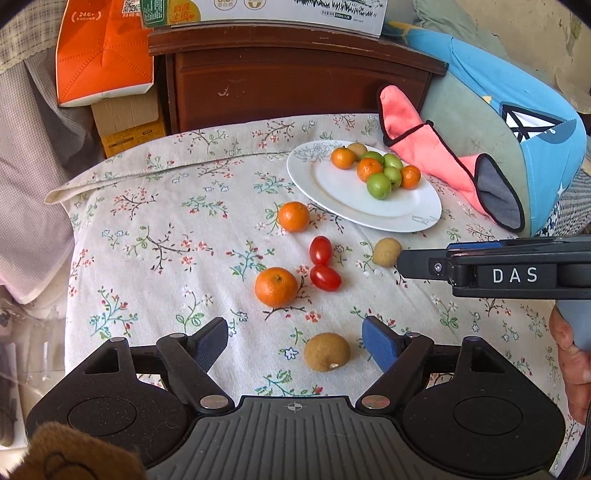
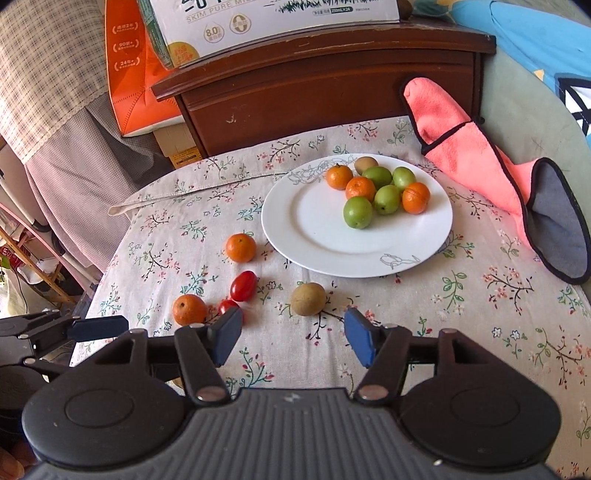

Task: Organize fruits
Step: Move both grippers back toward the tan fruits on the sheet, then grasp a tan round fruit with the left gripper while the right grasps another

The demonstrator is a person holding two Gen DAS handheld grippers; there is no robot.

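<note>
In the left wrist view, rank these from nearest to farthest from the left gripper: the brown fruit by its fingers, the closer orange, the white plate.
1. Brown fruit, lying between the open fingers of the left gripper.
2. Closer orange, just ahead, slightly left.
3. White plate, far ahead on the right, holding fruit.

- floral tablecloth [image 1: 177, 206] covering the table
- pink oven mitt [image 2: 491, 166] just beside the plate
- dark wooden cabinet [image 1: 295, 81] behind
- milk carton box [image 2: 266, 26] on top
- orange bag [image 1: 99, 51]
</note>
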